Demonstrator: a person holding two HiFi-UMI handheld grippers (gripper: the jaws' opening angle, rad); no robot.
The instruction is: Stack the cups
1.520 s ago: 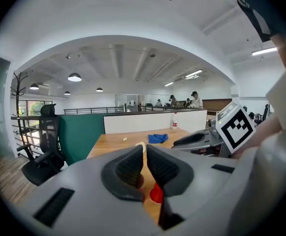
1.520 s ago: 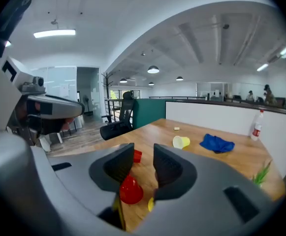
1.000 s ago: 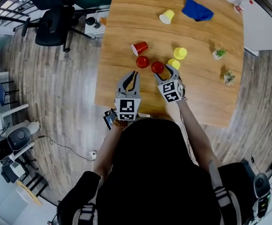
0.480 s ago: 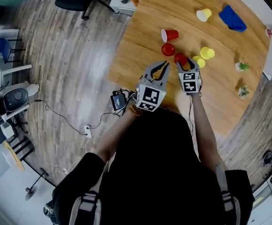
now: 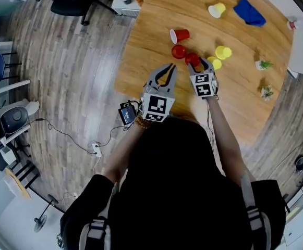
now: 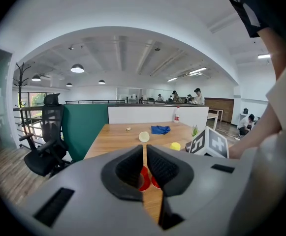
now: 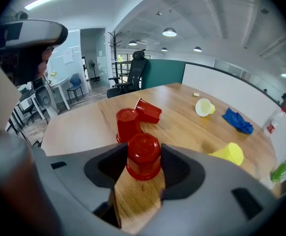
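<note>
Gripping an upturned red cup [image 7: 143,149] near our edge of the table [image 7: 79,127], ready to stack.
Right gripper [image 7: 143,167] has its pads on the cup's side wall at mid-height, jaws fairly wide. Left gripper [image 6: 146,156] has its jaws together on nothing, held beside it. We judge the cup light, thin-walled plastic, smooth and tapered: it should flex under a hard squeeze and could slip, so a gentle hold low on the wall suits it. A second red cup [image 7: 128,124] stands inverted just beside it, and a third red cup [image 7: 148,110] lies on its side beyond. Yellow cups [image 7: 228,153] and a blue cloth [image 7: 237,120] lie farther out. The table is bare, level wood. An office chair [image 7: 133,75] and plank floor [image 5: 73,82] surround it, in an open office.
</note>
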